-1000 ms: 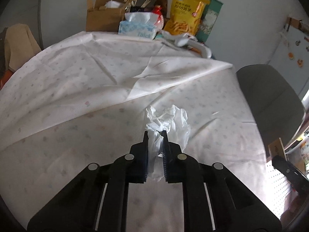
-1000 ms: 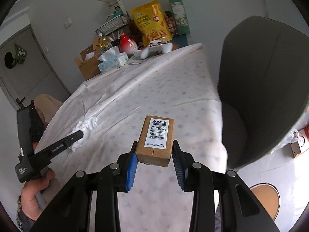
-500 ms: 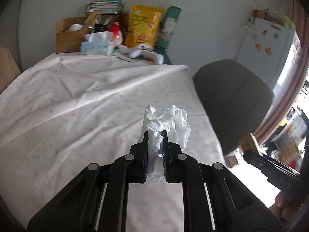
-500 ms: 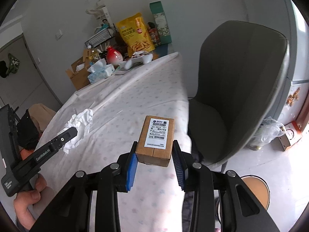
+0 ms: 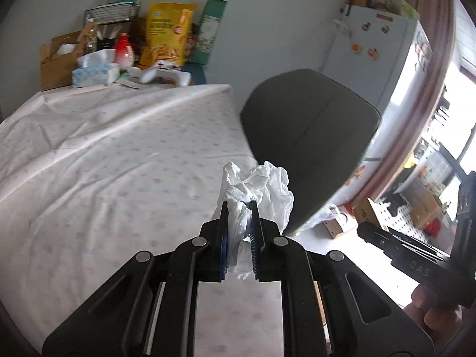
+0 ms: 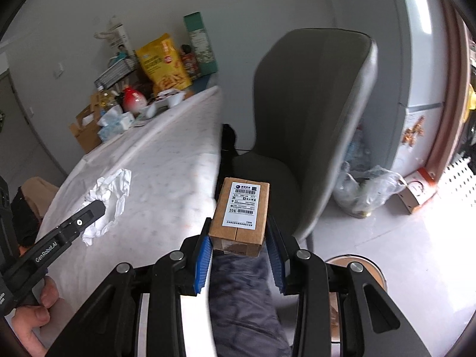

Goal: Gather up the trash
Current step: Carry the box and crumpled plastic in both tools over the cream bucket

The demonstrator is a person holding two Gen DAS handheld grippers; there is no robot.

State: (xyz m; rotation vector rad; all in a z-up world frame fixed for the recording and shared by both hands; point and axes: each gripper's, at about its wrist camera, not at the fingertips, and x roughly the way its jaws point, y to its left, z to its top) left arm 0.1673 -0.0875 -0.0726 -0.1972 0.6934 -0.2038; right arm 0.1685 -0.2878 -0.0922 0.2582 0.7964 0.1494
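Legibly, "GenRobot.AI" on left gripper [image 6: 98,208], clamping crumpled white tissue [image 5: 255,184]; right gripper [image 6: 239,238] grips barcode-labelled cardboard box [image 6: 241,211], "206".

Crumpled white tissue [image 5: 255,190] – airborne; labelled cardboard box [image 6: 239,215] – upright

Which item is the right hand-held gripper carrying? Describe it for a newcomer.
Find the grey chair beside the cloth-covered table. In front of its seat, the right hand-held gripper clamps a small cardboard box; its white barcode label sets it apart from the crumpled tissue.
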